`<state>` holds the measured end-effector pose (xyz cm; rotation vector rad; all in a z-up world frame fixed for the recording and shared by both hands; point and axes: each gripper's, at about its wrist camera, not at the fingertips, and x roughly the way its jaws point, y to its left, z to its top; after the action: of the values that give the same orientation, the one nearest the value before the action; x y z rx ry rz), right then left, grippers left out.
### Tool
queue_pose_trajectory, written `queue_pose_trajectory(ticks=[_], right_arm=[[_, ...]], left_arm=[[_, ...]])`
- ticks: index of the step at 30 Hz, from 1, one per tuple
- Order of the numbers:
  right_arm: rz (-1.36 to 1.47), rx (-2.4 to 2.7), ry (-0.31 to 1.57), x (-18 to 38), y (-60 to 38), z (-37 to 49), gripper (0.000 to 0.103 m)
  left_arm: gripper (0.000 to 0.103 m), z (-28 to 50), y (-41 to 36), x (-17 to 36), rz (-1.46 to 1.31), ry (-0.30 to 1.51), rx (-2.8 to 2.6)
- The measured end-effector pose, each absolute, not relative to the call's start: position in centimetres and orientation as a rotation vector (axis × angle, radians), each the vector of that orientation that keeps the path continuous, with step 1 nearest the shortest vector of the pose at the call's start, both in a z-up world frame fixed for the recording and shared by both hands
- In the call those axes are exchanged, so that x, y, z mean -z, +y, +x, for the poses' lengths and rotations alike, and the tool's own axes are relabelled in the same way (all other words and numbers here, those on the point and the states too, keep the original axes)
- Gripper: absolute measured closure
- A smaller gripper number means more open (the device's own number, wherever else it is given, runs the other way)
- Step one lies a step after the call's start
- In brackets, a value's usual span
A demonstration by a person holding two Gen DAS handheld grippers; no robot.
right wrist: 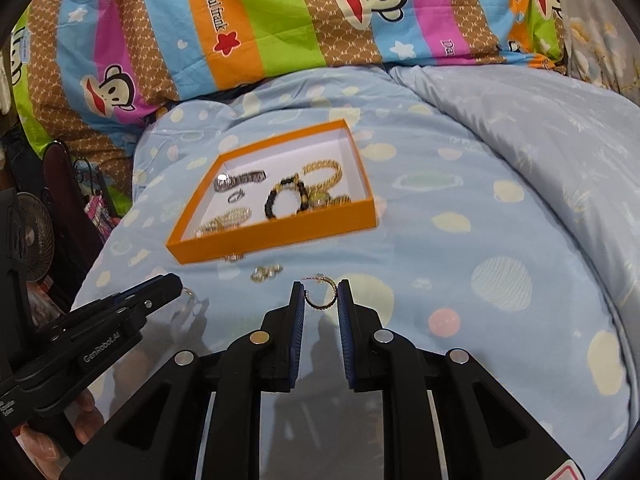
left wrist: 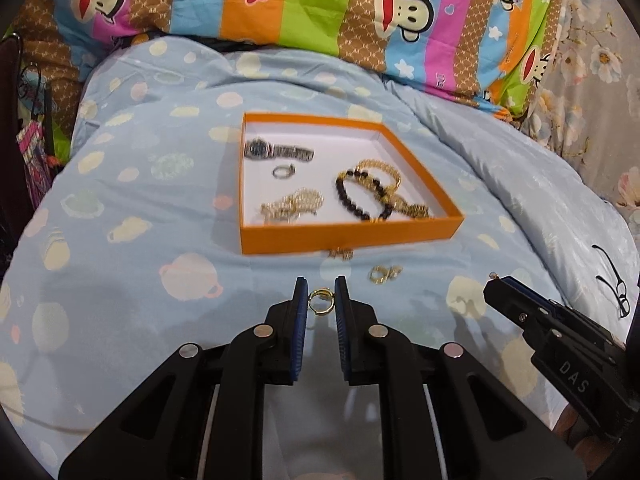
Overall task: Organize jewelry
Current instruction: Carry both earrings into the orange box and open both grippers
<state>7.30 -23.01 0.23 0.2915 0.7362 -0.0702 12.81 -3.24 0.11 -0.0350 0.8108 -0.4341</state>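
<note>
Just short of the orange tray (left wrist: 348, 236), the left claw (left wrist: 321, 300) pinches a small gold ring (left wrist: 319, 301) and the right claw (right wrist: 321, 296) a hoop earring (right wrist: 318, 295); carry both level over the rim before releasing.

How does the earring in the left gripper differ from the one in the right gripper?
The small gold hoop in the left gripper is a closed ring; the half-hoop earring in the right gripper is an open C with a straight post. The left one is smaller. Both are gold, pinched between blue pads.
</note>
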Motion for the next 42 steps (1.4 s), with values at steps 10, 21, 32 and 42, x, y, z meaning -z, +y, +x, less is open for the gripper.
queue_pose_trajectory(ticks=[10,21,32,42], right_arm=[[0.269,0.024,0.672,-3.3,-23.6,12.5,0.087],[0.249,-0.021,0.667,-3.6,-23.0,18.7,0.087],[0.293,-0.045,0.687,-1.6,-23.1,23.7,0.087],[0.298,-0.049,0.712,0.3,-23.0,26.2,0.087]], left_arm=[[0.09,16.8,-4.0,-3.9,-0.015,0.71,0.393],[0.09,22.4,-3.8,-4.0,-0.019,0.694,0.333],[0.09,26.5,-5.3,-1.8,-0.017,0.724,0.311],[0.09,28.8,-5.6,0.0,-0.02,0.749,0.3]])
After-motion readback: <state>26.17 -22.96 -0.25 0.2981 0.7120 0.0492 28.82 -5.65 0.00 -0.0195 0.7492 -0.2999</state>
